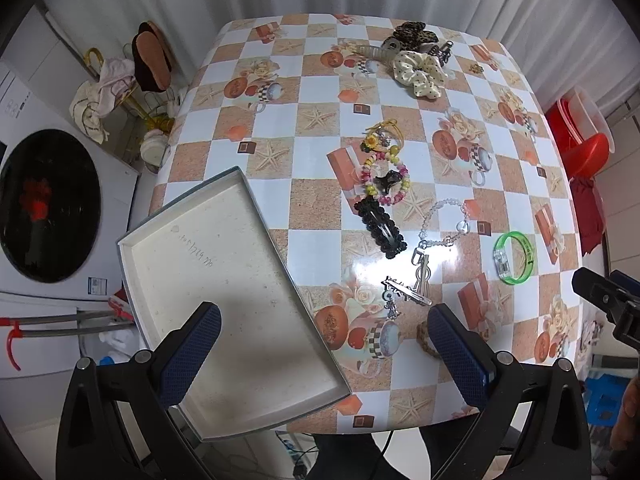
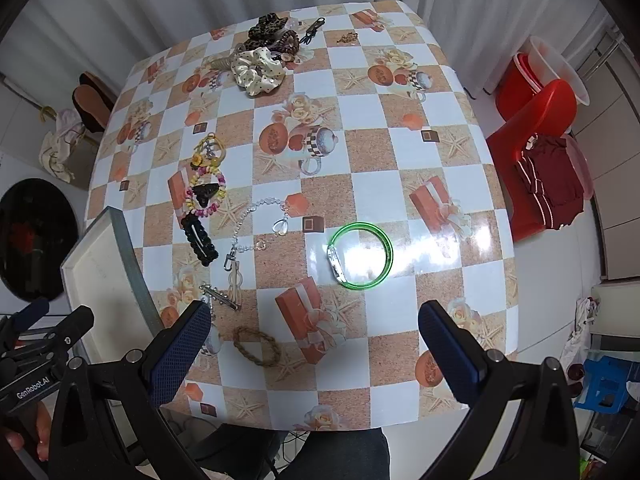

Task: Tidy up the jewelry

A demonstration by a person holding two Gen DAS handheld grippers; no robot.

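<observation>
An empty white tray (image 1: 224, 280) (image 2: 96, 276) lies at the table's near left corner. Jewelry is spread across the table: a green bangle (image 2: 360, 256) (image 1: 514, 256), a clear bead chain (image 2: 256, 224) (image 1: 444, 224), a black hair clip (image 1: 380, 228) (image 2: 198, 238), a coloured bead bracelet (image 1: 386, 178) (image 2: 206, 194), a brown braided bracelet (image 2: 256, 346) and a silver clip (image 1: 406, 292) (image 2: 220, 298). My left gripper (image 1: 324, 352) hovers open over the tray's right edge, holding nothing. My right gripper (image 2: 314, 348) hangs open above the near table, short of the bangle.
Scrunchies and claw clips (image 1: 416, 60) (image 2: 264, 60) are heaped at the table's far side. A red chair (image 2: 536, 160) with dark red cloth stands to the right, a washing machine door (image 1: 48, 204) to the left. A person's legs show below the table's near edge.
</observation>
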